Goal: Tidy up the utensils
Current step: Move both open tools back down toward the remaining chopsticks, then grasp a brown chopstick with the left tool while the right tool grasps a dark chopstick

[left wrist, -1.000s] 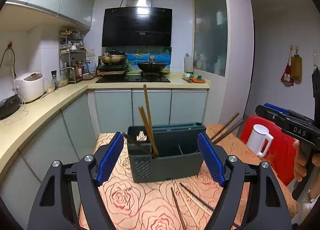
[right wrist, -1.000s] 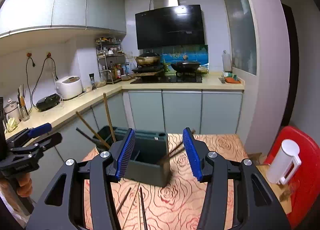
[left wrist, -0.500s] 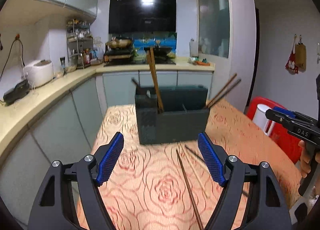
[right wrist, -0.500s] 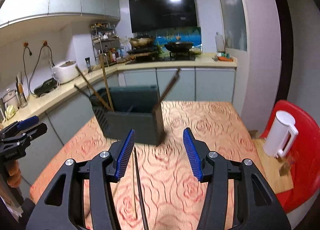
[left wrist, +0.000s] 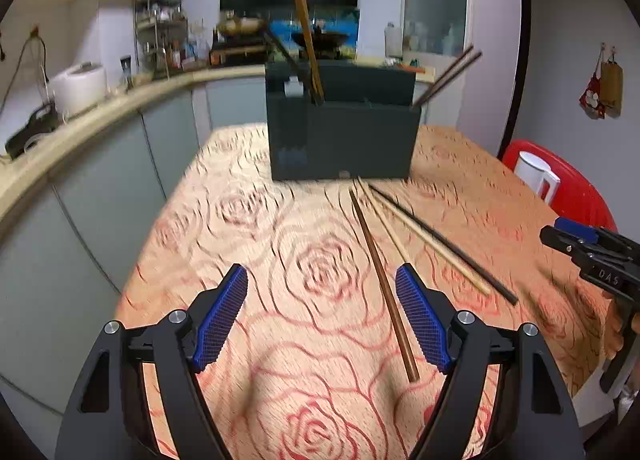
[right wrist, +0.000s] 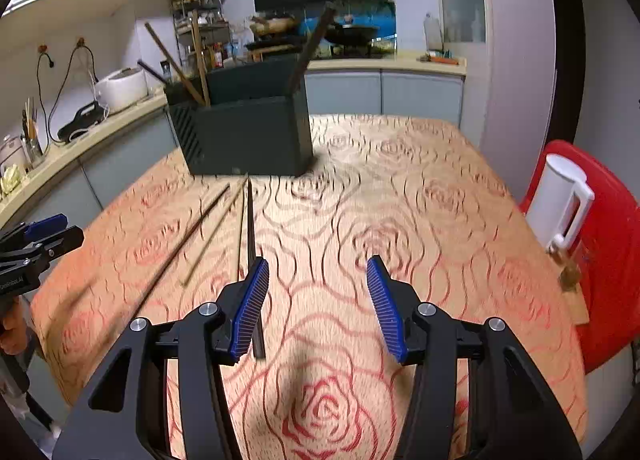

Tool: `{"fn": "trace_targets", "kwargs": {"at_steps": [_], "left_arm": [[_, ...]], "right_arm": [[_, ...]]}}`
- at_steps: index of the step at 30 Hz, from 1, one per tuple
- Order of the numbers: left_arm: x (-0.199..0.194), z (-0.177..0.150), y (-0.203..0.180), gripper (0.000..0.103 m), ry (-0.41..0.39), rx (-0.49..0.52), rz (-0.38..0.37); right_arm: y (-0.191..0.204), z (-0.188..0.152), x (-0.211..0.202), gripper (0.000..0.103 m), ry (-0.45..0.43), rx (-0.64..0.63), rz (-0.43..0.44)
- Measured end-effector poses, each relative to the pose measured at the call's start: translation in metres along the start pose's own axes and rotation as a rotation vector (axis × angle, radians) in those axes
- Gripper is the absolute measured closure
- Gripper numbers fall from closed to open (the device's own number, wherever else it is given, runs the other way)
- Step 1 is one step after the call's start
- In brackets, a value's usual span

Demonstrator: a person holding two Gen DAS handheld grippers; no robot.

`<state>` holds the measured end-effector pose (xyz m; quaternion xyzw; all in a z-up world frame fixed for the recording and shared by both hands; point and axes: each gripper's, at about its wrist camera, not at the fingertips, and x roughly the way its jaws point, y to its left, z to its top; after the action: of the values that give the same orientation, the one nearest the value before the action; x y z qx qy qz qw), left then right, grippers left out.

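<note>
Both grippers hang low over the rose-patterned tablecloth (left wrist: 320, 284) with nothing between their blue pads. Left gripper (left wrist: 322, 316) stands spread wide; the brown chopstick (left wrist: 382, 280) lies just inside its right pad, near end close to that fingertip. Right gripper (right wrist: 316, 308) is parted less far and empty too; the black chopstick (right wrist: 251, 236) runs along the outside of its left pad, not between the jaws.

Further out, 2 pale chopsticks (left wrist: 404, 228) lie fanned on the cloth between the brown and the black one, all 4 converging toward the dark utensil box (left wrist: 342, 136), which already holds several sticks upright and leaning.

Risks, as I judge them: the sticks lie flat and thin on soft cloth, so a pad coming down slightly off line would likely roll or flick one away instead of pinching it. Because their far ends crowd together, lifting 1 could drag its neighbours. With 2 grippers working the same fan, they may collide. A stick pinched near its end would droop and could catch the box rim.
</note>
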<state>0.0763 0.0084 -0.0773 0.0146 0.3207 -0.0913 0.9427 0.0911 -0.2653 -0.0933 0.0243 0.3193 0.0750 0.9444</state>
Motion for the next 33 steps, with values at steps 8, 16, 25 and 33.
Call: {"fn": "trace_targets", "kwargs": {"at_steps": [8,16,25,33], "left_arm": [[0.013,-0.025,-0.018,0.029,0.062,0.009,-0.033],[0.03,-0.043,-0.039,0.029,0.124,0.069,-0.044],[0.042,-0.051,-0.038,0.03,0.155,0.073,-0.008],[0.041,-0.05,-0.023,0.036,0.149,0.032,0.029]], "right_arm": [[0.01,-0.026,0.008,0.053,0.054,-0.032,0.013],[0.015,-0.035,0.015,0.053,0.084,-0.06,0.032],[0.026,-0.041,0.023,0.054,0.117,-0.112,0.071],[0.026,-0.042,0.031,0.066,0.115,-0.125,0.049]]}}
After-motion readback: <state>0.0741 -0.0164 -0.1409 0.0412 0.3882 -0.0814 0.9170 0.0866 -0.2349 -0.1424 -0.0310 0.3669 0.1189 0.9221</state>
